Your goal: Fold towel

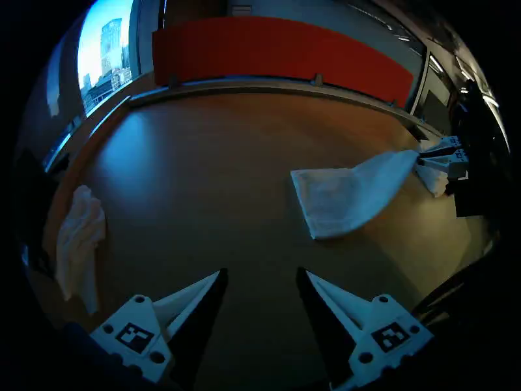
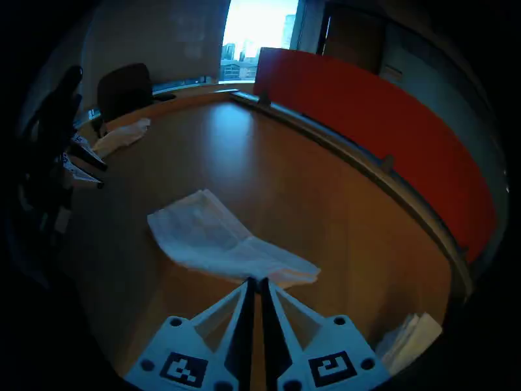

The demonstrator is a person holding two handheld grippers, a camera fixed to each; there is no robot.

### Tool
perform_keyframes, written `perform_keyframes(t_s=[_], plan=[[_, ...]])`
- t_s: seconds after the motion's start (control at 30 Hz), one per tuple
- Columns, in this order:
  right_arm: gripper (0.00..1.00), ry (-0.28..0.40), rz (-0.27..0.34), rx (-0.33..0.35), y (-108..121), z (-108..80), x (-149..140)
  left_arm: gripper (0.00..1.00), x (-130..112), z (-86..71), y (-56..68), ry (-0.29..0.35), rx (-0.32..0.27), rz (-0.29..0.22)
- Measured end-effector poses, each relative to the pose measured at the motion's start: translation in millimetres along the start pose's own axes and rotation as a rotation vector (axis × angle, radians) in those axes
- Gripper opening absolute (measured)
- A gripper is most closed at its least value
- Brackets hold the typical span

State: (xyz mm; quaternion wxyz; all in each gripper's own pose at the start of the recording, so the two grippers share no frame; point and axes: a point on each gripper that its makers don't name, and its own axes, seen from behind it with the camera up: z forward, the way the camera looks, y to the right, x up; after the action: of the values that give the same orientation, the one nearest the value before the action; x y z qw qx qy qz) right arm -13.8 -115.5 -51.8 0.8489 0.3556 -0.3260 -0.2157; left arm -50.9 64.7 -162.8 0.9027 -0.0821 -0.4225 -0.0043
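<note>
The right gripper [image 2: 256, 283] has its two fingers pressed almost together on the near edge of the white towel [image 2: 215, 238], with a thin slit between them. The exact spot of the grip is covered by the fingertips. From there the towel stretches forward and a little to the left onto the wooden table [image 2: 312, 189]; its far part lies flat and its near part is lifted. The left gripper [image 1: 262, 274] is spread wide and holds nothing, and bare table lies between its fingers. Seen from it, the towel is ahead and to the right, well apart. A crumpled cloth [image 1: 78, 238] lies far to its left at the table edge, and its lower end is lost in shadow. Low to the right of the right gripper is a pile of pale cloths [image 2: 410, 339], dim and cut off at the border. Behind the table stands a red panel [image 1: 280, 49].
</note>
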Motion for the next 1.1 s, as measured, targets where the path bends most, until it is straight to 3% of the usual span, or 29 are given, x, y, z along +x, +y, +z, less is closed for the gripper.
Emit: perform_keyframes(t_s=[0.5, 1.1], plan=[[0.07, 0.004, -0.053, 0.041, -12.6, 3.5, 13.3, 0.77, -4.5, -5.4, 2.3, 0.002, -0.004, -0.015], [0.07, 0.013, -0.151, 0.169, -64.5, 35.1, 45.9, 0.78, -15.3, -23.3, -1.1, 0.011, 0.012, -0.052]])
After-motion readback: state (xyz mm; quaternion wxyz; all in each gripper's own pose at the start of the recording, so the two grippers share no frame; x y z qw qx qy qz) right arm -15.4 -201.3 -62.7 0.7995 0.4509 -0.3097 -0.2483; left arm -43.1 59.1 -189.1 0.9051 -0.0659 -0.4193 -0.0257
